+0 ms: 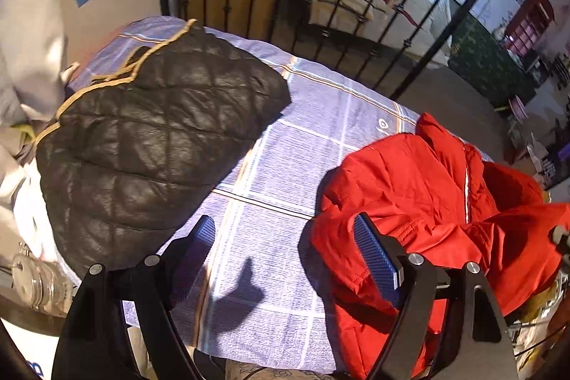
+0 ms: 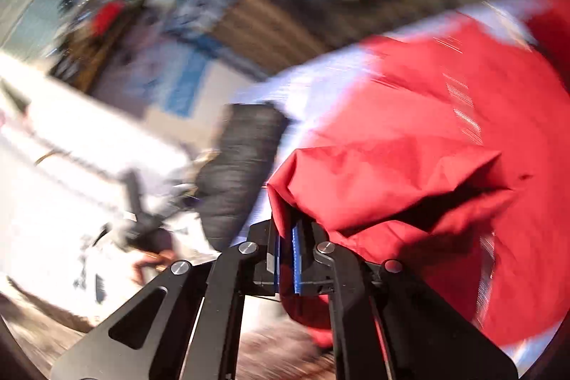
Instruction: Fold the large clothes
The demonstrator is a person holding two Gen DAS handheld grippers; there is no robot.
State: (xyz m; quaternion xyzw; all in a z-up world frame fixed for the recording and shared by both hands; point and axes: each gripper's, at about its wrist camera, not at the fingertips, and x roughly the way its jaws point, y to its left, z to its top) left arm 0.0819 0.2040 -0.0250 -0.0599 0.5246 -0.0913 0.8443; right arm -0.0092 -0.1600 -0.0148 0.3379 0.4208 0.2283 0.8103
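At the left of the left wrist view a dark quilted jacket [image 1: 156, 138] lies folded flat on the checked sheet [image 1: 285, 187], apparently finished with and set aside to leave working room. In the lower middle, the left gripper [image 1: 285, 251] hangs over bare sheet with its jaws wide apart and nothing between them, probably waiting to take a second edge. To the right, the red jacket [image 1: 420, 202] sits in a crumpled heap at the sheet's lower right edge, so it looks unfolded as yet; its cloth lies just behind the gripper's right finger. In the right wrist view, blurred by motion, the dark jacket shows left of centre, and at lower centre the right gripper [image 2: 288, 259] is clamped on a bunched fold of the red jacket [image 2: 427, 138], seemingly to lift and spread it for folding.
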